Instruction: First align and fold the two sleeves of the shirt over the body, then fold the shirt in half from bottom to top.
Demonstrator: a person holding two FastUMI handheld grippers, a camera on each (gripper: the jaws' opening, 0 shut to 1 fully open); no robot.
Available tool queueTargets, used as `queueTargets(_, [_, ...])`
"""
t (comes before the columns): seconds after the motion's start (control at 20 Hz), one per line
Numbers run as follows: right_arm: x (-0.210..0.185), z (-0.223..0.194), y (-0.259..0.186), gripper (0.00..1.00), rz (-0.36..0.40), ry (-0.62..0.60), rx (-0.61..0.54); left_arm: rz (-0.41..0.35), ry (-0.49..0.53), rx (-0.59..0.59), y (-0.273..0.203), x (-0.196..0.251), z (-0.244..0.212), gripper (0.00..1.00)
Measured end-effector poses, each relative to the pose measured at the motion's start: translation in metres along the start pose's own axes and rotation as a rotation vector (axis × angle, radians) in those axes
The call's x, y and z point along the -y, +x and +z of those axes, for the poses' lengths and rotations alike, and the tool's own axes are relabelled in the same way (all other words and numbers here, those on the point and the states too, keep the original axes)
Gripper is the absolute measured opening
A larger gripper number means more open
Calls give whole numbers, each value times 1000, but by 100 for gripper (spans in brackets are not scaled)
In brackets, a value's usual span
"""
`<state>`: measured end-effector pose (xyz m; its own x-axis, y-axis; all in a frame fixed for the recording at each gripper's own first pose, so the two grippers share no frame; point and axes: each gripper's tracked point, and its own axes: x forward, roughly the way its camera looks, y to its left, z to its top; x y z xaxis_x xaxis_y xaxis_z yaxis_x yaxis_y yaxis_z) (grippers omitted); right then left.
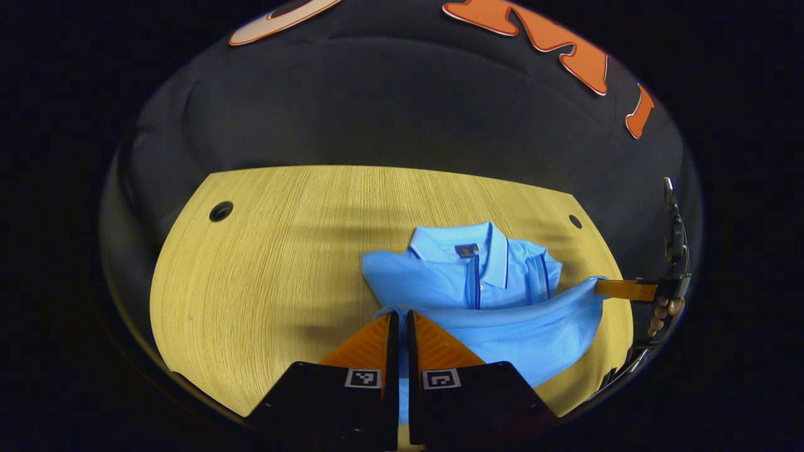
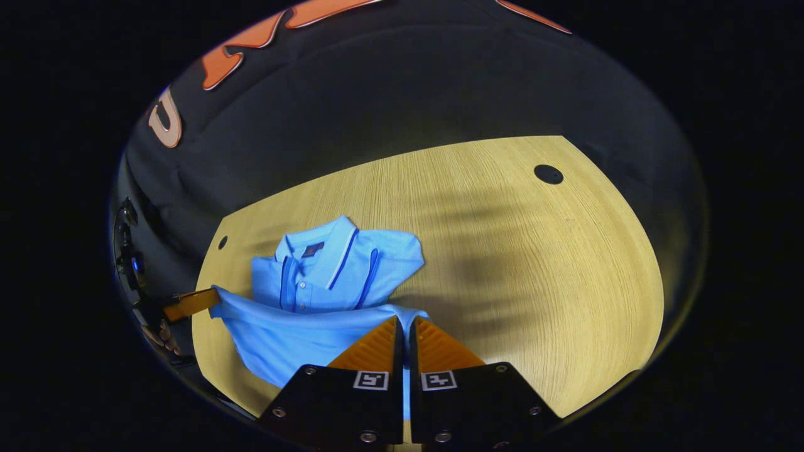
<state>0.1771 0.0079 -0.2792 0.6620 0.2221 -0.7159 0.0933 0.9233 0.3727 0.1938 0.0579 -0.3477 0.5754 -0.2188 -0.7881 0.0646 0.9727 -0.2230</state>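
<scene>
Fingers of both your grippers [image 1: 399,317] [image 2: 405,323] pinch the shirt's [image 1: 465,276] lifted hem [image 1: 502,314], stretched sideways between them; the collar [image 1: 458,242] lies straight ahead on the counter [image 1: 282,251].

The left gripper [image 1: 402,317] has its two fingers pressed together, pinching the shirt's hem [image 1: 502,314]. The right gripper [image 2: 405,323] is clamped on the same hem at the opposite corner, and a hand [image 1: 664,314] grips its body, fingers curled round it
</scene>
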Motion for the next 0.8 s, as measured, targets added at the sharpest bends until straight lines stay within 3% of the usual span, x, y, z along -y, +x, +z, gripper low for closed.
queueTargets(0.5, [-8, 78, 52, 5, -19, 44, 49, 26, 30, 41, 63, -26, 63, 10])
queueTargets(0.65, [-12, 71, 37, 6, 36, 122, 18, 43, 16, 45, 68, -33, 69, 12])
queueTargets(0.7, [-8, 77, 36, 10, 41, 128, 20, 44, 14, 47, 68, -35, 69, 29])
queueTargets(0.8, [1, 85, 25, 34, 26, 83, 62, 27, -11, 62, 51, -28, 73, 64])
